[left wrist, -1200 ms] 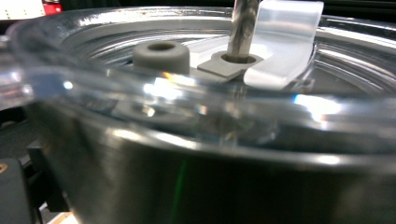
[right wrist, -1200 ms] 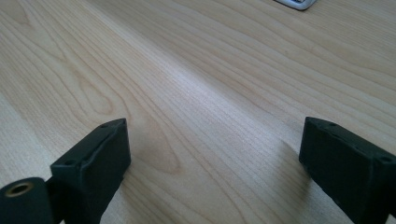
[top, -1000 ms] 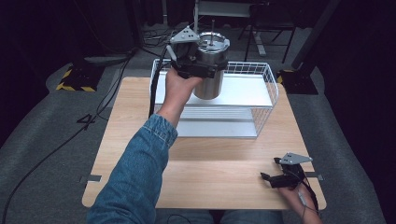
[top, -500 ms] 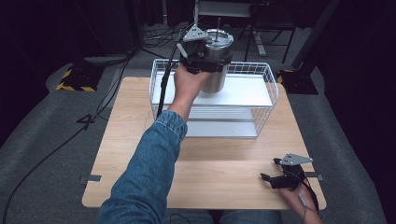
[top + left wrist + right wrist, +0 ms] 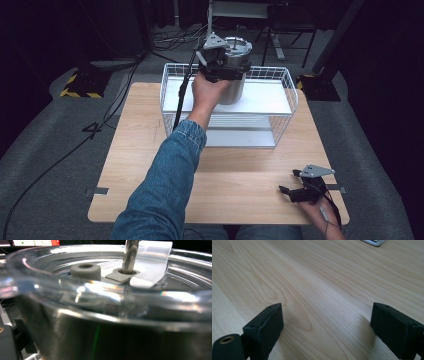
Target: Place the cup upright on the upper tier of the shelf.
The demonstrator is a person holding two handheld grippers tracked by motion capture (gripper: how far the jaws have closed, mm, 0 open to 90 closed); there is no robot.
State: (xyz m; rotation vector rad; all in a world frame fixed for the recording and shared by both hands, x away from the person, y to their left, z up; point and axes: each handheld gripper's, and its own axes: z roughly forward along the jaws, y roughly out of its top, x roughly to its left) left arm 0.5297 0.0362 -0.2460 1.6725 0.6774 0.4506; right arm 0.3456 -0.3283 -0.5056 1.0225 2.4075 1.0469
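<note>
The left gripper is clamped on a steel tumbler, its fingers closed around the upper body, holding it upright above the far edge of the white wire basket. In the left gripper view the tumbler's clear lid sits very close, with a grey plug and a metal straw through it. The basket stands at the far middle of the wooden table. The right gripper rests on the table, well apart from the basket toward the near right corner, its fingers spread wide and empty.
</note>
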